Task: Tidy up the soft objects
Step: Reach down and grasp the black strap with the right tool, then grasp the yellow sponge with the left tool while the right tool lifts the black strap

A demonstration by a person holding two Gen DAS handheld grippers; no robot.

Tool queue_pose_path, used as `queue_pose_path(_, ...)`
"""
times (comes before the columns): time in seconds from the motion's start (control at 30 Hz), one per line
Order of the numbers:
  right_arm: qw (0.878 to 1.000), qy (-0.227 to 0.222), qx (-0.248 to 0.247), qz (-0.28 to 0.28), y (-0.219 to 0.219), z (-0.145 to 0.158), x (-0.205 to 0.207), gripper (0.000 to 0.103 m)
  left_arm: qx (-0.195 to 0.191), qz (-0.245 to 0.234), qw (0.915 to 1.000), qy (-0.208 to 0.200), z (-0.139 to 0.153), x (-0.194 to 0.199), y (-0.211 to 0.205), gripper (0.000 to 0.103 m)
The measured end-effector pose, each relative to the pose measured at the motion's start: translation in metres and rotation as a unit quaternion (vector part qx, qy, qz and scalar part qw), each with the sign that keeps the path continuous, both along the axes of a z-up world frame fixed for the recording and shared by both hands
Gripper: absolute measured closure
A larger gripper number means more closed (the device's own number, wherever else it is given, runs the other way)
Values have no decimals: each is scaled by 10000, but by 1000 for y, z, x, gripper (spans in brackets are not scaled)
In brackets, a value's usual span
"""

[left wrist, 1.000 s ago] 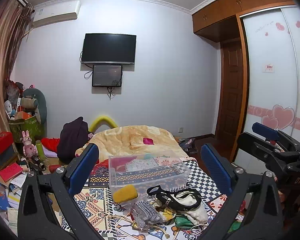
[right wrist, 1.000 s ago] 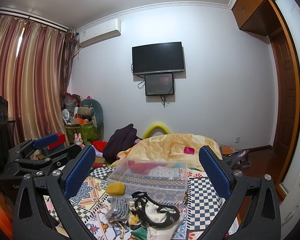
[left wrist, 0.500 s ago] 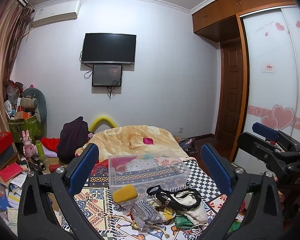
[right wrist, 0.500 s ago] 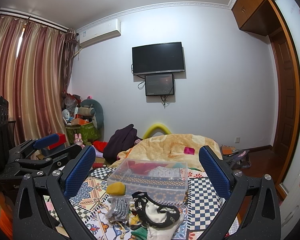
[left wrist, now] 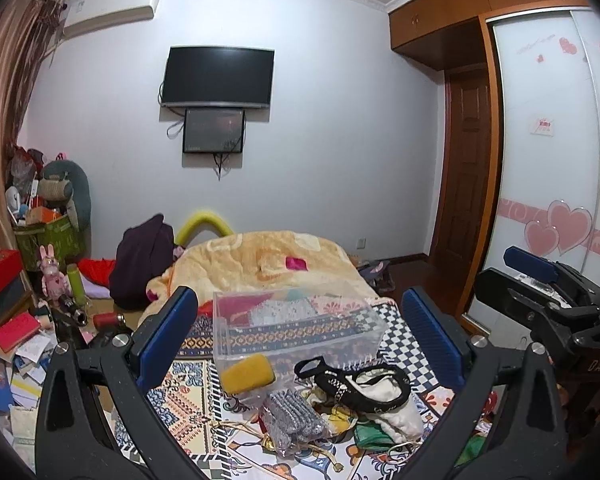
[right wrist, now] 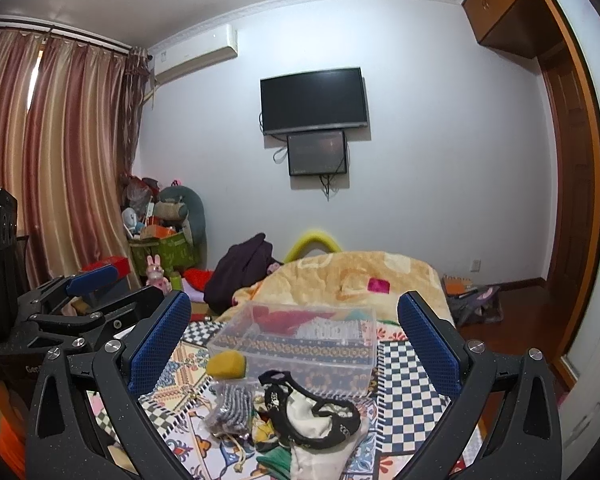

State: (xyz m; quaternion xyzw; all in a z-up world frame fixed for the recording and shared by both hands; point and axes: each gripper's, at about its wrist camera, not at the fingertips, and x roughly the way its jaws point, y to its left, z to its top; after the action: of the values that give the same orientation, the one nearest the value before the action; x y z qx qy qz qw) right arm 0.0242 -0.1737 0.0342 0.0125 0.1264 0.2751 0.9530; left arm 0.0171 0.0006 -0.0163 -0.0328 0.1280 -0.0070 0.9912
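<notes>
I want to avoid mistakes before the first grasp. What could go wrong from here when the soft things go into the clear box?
1. The black strap winds over the white cloth, so lifting one may drag the other.
2. The yellow sponge leans against the clear box; a claw reaching for it might push the light box away.
3. The grey knit piece lies in a plastic bag, which could slip between the fingers.

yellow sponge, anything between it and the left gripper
Nothing visible does. The yellow sponge lies in the open against the clear plastic bin's front wall, and the left gripper hangs open above it, holding nothing.
</notes>
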Motion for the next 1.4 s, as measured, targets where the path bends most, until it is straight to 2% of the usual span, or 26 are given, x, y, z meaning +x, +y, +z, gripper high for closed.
queue_pose_path(0.2, 9992, 384, -98, -16, 0, -24, 18, 0, -22, 19, 9992, 400, -24, 21, 6, 0)
queue_pose_path(0.3, 9975, 669, -210, -29, 2, -40, 30, 0, -111, 63, 9972, 733, -43, 35, 12, 0)
queue_pose_path(0.57, 9880, 1466, -458, 138, 6, -84, 55, 0, -575, 133, 9851, 1617, -97, 78, 36, 0)
queue_pose_path(0.67, 9825, 1784, -440, 291, 9, -99, 62, 0, -734, 223, 9806, 1801, -112, 93, 46, 0)
queue_pose_path(0.8, 9791, 1904, -483, 525, 20, -105, 67, 1, -961, 269, 9756, 1957, -126, 110, 55, 0)
queue_pose_path(0.9, 9761, 1967, -572, 723, 32, -110, 70, 12, -1117, 218, 9726, 2027, -133, 118, 61, 10)
queue_pose_path(0.97, 9733, 2028, -648, 863, 40, -114, 72, 24, -1149, 201, 9705, 2108, -137, 124, 61, 16)
queue_pose_path(1.03, 9710, 2060, -737, 966, 47, -118, 73, 32, -1180, 182, 9691, 2157, -142, 127, 61, 20)
queue_pose_path(1.1, 9683, 2114, -838, 1037, 53, -122, 75, 43, -1174, 132, 9681, 2210, -146, 129, 59, 26)
queue_pose_path(1.17, 9664, 2148, -907, 1084, 57, -126, 78, 61, -1142, 117, 9679, 2236, -148, 128, 57, 37)
queue_pose_path(1.27, 9648, 2186, -974, 1090, 57, -129, 79, 78, -1196, 102, 9680, 2205, -149, 124, 58, 39)
queue_pose_path(1.4, 9664, 2128, -967, 1070, 55, -126, 77, 83, -1172, 143, 9706, 2099, -145, 116, 59, 41)
